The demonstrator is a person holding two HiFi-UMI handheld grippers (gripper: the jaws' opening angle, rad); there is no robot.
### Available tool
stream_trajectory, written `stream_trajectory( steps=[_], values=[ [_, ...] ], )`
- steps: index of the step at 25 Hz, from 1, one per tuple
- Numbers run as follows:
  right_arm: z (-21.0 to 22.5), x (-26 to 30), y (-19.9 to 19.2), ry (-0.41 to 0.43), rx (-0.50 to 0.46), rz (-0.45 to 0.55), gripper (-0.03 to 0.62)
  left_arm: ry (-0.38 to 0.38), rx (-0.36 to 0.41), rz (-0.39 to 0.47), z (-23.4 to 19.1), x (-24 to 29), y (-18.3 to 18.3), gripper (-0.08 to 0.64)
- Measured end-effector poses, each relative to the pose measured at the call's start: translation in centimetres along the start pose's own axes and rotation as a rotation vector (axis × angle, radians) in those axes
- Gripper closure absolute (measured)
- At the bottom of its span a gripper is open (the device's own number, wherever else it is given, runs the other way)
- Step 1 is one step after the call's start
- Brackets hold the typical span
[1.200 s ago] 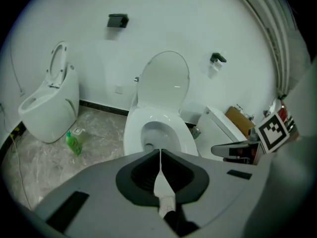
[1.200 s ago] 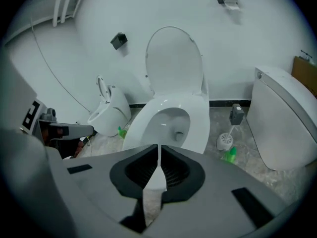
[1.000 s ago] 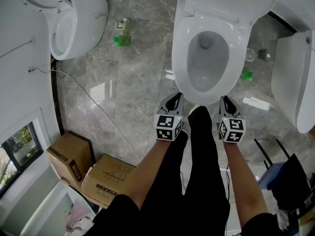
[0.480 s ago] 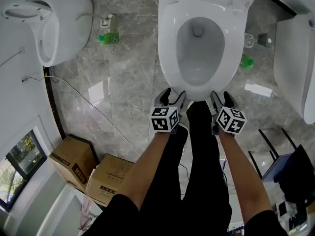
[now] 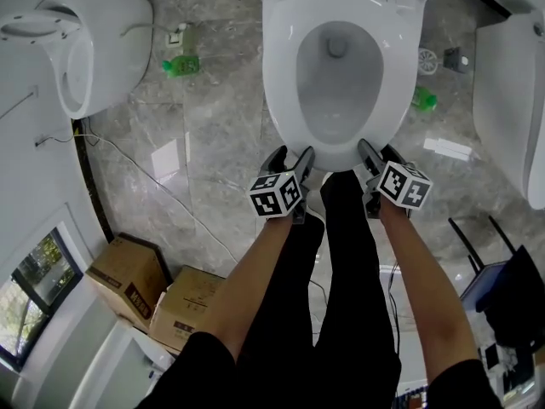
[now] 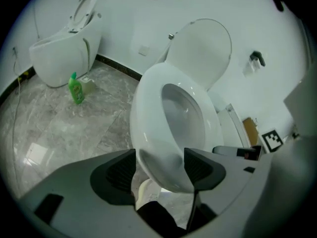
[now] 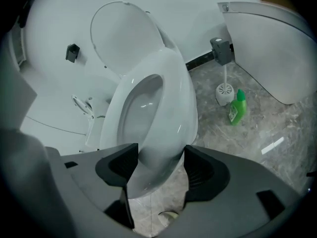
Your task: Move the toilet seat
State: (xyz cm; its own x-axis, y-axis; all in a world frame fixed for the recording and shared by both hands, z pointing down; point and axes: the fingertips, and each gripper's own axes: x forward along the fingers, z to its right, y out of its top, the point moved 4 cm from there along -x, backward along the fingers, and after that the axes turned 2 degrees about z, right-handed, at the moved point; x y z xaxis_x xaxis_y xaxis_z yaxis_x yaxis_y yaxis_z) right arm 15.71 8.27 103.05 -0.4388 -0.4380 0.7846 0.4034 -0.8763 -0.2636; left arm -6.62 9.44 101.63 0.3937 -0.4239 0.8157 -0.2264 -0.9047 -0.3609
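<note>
The white toilet seat [image 5: 279, 100] lies down on the bowl, with the lid [image 6: 203, 48] raised against the wall behind it. My left gripper [image 5: 291, 155] is at the front left of the rim and my right gripper [image 5: 377, 150] at the front right. The jaws of both have just been opening and now stand wide. In the left gripper view the seat's front edge [image 6: 148, 118] sits between the pads of the left gripper [image 6: 159, 170]. The right gripper view shows the same: the seat [image 7: 173, 98] runs in between the pads of the right gripper [image 7: 158, 170].
A second toilet [image 5: 85, 41] stands at the left and a white fixture [image 5: 511, 118] at the right. Green bottles [image 5: 180, 65] [image 5: 423, 100] and a toilet brush [image 5: 426, 60] flank the bowl. Cardboard boxes [image 5: 128, 275] and a cable [image 5: 153, 177] lie on the marble floor.
Both grippers went from shut to wide open, rolled, and moved down and forward to the bowl's front rim, whose edge now lies between their jaws.
</note>
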Motion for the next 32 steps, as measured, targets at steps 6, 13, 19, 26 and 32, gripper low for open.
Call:
stream_trajectory(
  steps=[6,13,19,26,32],
  values=[
    [-0.2,-0.4,-0.8,0.018,-0.037,-0.02,0.318,-0.028,-0.123,0.014,0.3,0.2,0.3,0.272],
    [-0.3,-1.5,-0.5,0.05,-0.008,-0.094,0.336,-0.014,-0.109,0.0,0.3,-0.7,0.7,0.313],
    [-1.4,-3.3,0.1,0.074,0.026,-0.088,0.345,-0.01,-0.09,0.003,1.3,-2.7,1.6,0.321],
    [-3.9,-7.2,2.5,0.122,0.03,-0.06,0.345,-0.014,-0.128,0.084,3.8,-6.8,3.9,0.331],
    [-6.9,-11.3,5.1,0.178,0.053,-0.039,0.345,0.017,-0.135,0.054,6.8,-10.9,7.2,0.33]
  ],
)
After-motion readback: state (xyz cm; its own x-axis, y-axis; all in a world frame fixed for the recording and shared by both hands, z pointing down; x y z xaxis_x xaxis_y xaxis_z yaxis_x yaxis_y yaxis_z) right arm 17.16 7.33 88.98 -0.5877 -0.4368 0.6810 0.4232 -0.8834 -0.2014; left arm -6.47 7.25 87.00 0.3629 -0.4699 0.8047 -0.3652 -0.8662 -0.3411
